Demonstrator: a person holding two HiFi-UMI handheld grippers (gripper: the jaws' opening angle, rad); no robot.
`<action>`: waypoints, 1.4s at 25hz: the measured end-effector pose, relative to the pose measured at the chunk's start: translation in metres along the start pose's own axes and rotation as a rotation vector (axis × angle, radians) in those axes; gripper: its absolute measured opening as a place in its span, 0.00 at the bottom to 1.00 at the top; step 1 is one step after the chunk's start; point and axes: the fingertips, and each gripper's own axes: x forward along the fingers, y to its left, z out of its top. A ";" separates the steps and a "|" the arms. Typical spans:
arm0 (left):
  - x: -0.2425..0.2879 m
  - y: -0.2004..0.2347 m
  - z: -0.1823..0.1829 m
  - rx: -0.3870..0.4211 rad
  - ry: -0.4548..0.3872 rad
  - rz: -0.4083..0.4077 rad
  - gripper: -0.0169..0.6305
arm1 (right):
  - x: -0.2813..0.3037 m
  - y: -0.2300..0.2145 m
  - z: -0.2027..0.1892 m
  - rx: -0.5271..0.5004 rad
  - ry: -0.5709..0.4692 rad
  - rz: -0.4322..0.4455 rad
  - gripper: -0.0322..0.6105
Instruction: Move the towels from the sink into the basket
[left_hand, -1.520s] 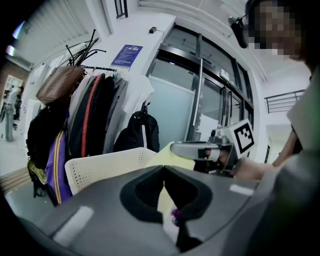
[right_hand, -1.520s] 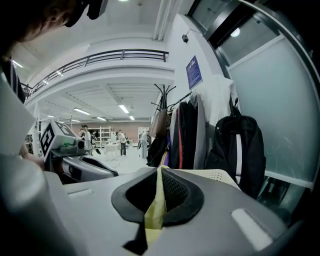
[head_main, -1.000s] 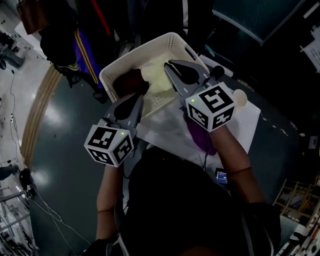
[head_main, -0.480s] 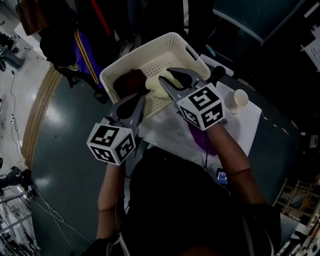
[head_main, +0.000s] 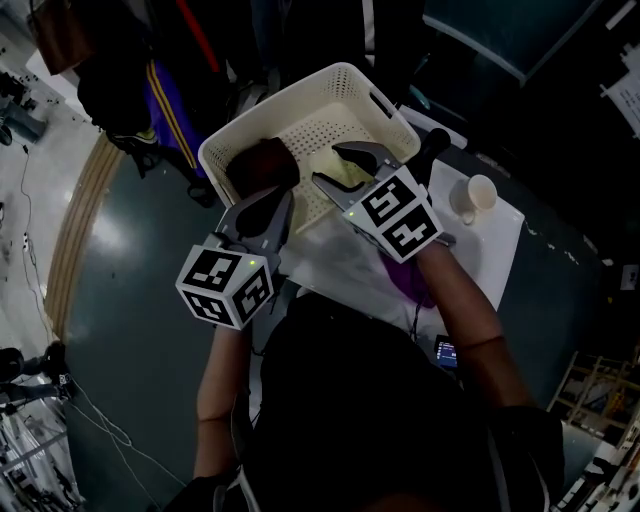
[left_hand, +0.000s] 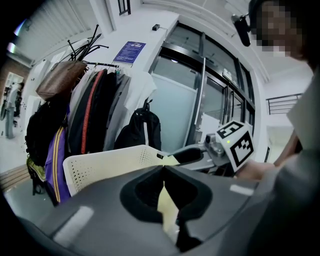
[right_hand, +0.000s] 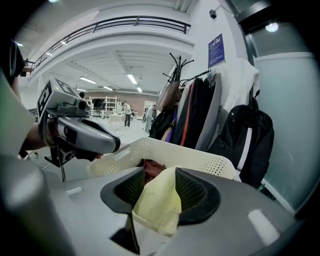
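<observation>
The white perforated basket (head_main: 318, 120) fills the middle, its near edge lost behind the grippers; a dark red towel (head_main: 262, 163) lies bunched in its left corner; the right gripper (head_main: 326, 165) hangs over it, jaws just opened wide, a pale yellow towel (head_main: 343, 172) loose between them, its lower end out of sight; the left gripper (left_hand: 163, 170) has its tips together on nothing; the sink I can't make out.

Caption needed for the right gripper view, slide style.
Right tool over the white basket, jaws just opening, yellow towel loose between them, brown towel lying inside.
</observation>
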 end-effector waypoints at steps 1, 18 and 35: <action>0.000 -0.001 0.000 0.001 0.001 -0.003 0.03 | -0.001 0.001 -0.002 -0.004 0.013 0.008 0.36; 0.016 -0.010 0.005 0.003 -0.005 -0.071 0.03 | -0.017 -0.001 -0.013 0.025 0.022 0.002 0.37; 0.061 -0.075 0.015 0.038 -0.025 -0.277 0.03 | -0.098 -0.054 -0.047 0.263 -0.106 -0.302 0.05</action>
